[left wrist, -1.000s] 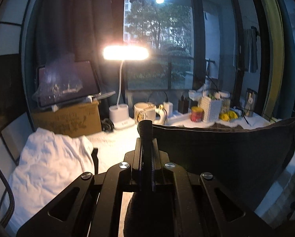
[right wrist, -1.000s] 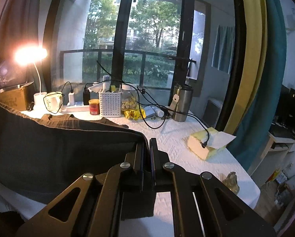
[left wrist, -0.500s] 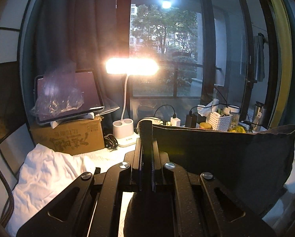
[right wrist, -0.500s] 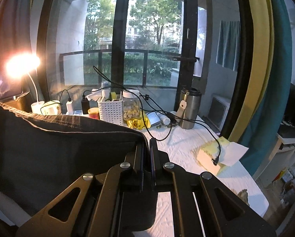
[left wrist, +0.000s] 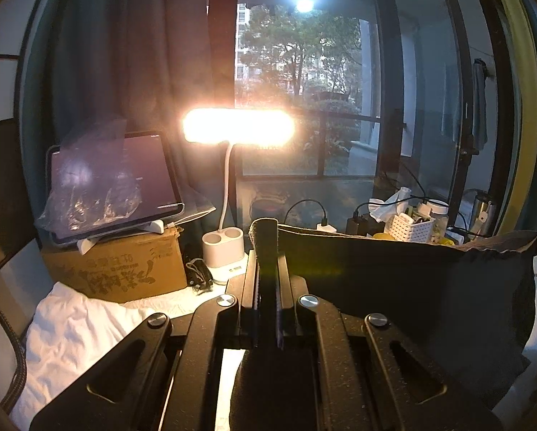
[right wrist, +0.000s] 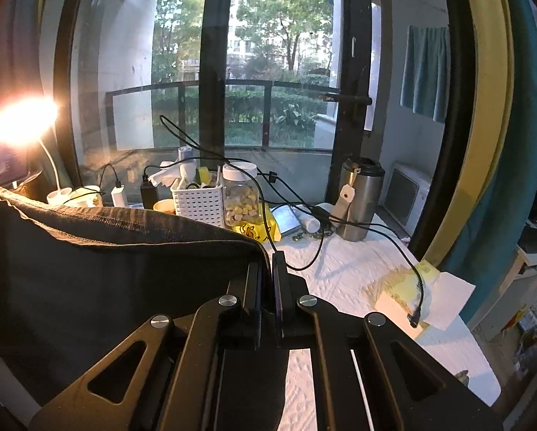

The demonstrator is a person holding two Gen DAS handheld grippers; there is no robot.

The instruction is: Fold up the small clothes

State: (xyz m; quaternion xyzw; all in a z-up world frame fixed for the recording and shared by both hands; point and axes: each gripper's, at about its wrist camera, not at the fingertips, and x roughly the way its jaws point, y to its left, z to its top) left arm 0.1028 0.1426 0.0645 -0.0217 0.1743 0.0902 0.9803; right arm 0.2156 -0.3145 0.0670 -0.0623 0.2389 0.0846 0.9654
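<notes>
Left wrist view: left claw (left wrist: pixel 266 248) is seen pressed together on one upper corner of a dark garment (left wrist: pixel 405 287), whose hemmed top edge is stretched rightward and held up above the counter (left wrist: pixel 168 301). A lit desk lamp (left wrist: pixel 238 131) stands behind, beside a cardboard box (left wrist: pixel 121 269) with a tablet (left wrist: pixel 114 183) propped on it. A crumpled white cloth (left wrist: pixel 70 344) lies at lower left.

Right wrist view: right claw (right wrist: pixel 272 269) is pinched shut on the opposite upper corner of the garment, which hangs as a dark sheet to the left. Beyond it, a white basket (right wrist: pixel 198 203), a clear jar (right wrist: pixel 240 197) and a steel tumbler (right wrist: pixel 362 197) stand on the white-covered counter. A yellowish pack, possibly tissues (right wrist: pixel 408 287), lies at right with a cable end on it.
</notes>
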